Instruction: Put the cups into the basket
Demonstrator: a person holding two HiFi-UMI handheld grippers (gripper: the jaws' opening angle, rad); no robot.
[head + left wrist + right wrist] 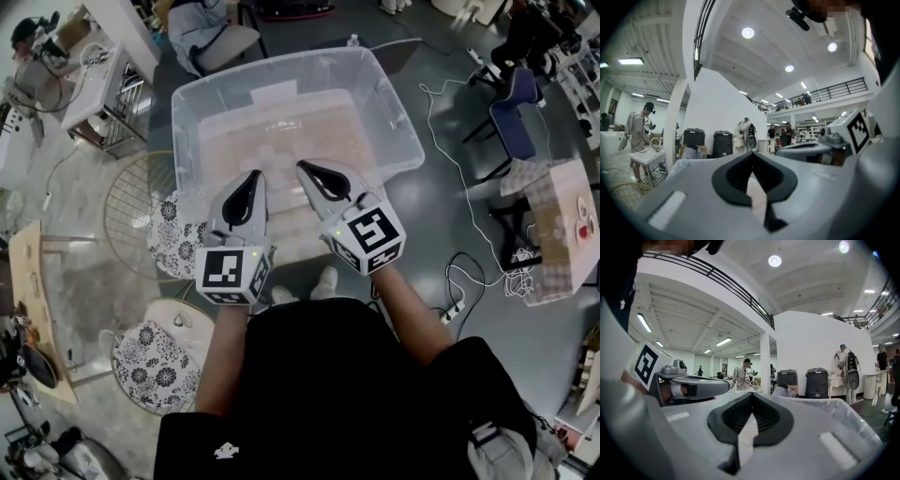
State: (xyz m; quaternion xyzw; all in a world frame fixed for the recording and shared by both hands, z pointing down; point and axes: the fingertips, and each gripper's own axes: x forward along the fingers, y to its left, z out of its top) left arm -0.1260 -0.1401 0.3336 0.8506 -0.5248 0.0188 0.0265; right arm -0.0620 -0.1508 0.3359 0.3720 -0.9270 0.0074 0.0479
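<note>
Left tool and right tool are both pressed together with nothing pinched (side by side, level), tips over the clear basket.

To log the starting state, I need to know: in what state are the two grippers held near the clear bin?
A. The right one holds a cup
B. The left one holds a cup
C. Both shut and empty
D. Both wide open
C: in each gripper's own view, the jaws of the left gripper and of the right gripper meet at their tips with nothing between them.
</note>
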